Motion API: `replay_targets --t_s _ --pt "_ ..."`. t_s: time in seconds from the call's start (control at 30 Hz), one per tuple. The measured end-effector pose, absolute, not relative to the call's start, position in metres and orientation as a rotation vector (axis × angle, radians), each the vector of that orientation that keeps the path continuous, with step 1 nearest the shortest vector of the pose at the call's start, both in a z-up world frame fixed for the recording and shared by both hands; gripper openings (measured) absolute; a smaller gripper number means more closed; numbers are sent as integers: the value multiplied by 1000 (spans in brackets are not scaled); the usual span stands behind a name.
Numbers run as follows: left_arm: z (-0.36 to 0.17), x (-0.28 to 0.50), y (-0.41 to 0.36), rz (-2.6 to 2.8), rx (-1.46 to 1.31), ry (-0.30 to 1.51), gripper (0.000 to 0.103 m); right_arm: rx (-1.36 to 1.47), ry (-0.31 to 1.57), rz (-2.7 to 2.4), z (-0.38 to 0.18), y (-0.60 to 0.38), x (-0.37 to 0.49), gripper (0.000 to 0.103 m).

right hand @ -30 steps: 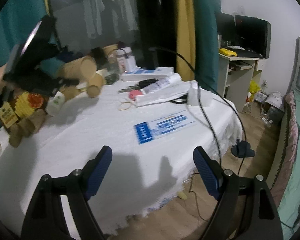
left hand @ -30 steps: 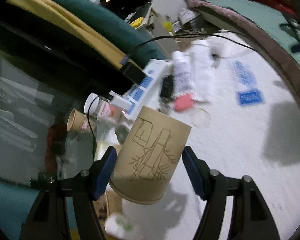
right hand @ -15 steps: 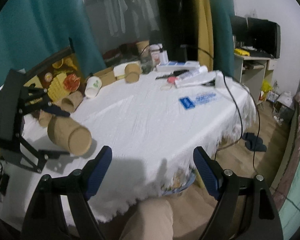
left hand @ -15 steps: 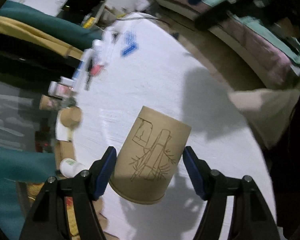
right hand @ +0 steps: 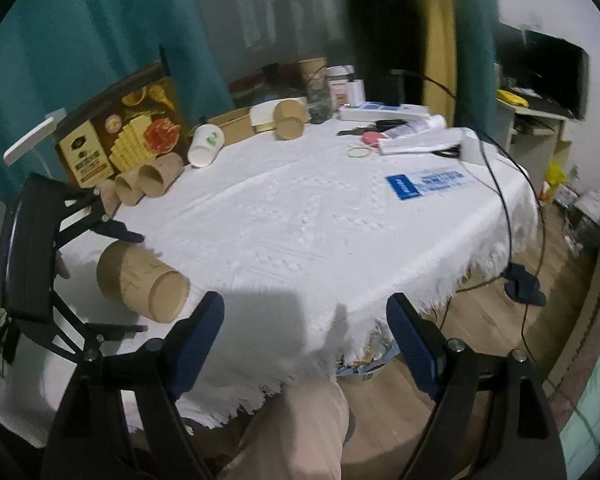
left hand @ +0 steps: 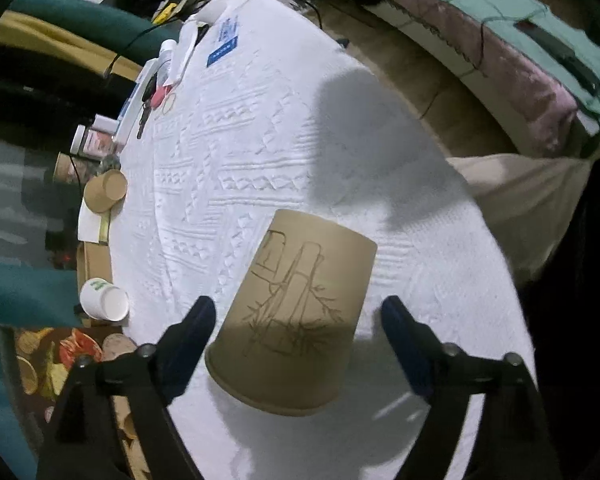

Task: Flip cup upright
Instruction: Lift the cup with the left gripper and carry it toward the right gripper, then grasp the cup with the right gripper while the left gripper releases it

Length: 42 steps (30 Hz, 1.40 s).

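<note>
A brown paper cup (left hand: pixel 296 312) with a bamboo drawing lies on its side on the white tablecloth (left hand: pixel 260 152) near the front edge. It also shows in the right wrist view (right hand: pixel 142 282), its closed base toward that camera. My left gripper (left hand: pixel 298 332) is open; the cup lies between its blue fingers with a gap on each side. The left gripper also shows in the right wrist view (right hand: pixel 134 280), around the cup. My right gripper (right hand: pixel 306 340) is open and empty, above the table's front edge, to the right of the cup.
Several other paper cups (right hand: pixel 156 178) lie on their sides along the table's left and far rim, by a printed box (right hand: pixel 116 140). Keys, a rubber band (right hand: pixel 359 153), papers, a blue card (right hand: pixel 400 186) and cables sit at the far right. A person's knee (right hand: pixel 300 428) is below.
The left gripper carried the cup from the cluttered far side to the front of the table and has opened; the cup now lies free on the cloth. The right gripper pulled back.
</note>
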<state>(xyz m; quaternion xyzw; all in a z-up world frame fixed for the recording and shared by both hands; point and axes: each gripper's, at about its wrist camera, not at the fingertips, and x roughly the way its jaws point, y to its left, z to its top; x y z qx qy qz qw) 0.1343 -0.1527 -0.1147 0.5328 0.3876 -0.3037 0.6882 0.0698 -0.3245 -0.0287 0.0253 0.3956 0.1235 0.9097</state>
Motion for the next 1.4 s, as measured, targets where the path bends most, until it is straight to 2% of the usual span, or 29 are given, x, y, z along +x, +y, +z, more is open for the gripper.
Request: replay_targets --t_s 0.33,0.73,1.1,1.4 --pt "-79 124 -139 -683 979 856 87 -118 839 493 -12 -289 97 81" --pt "-30 90 -58 -504 579 824 87 -401 932 879 -5 -180 128 81" --pt "-46 44 50 -302 38 830 87 -743 1145 959 -48 -98 136 81" --pt "-71 34 79 -278 -148 831 87 -998 1240 919 -79 -65 139 81"
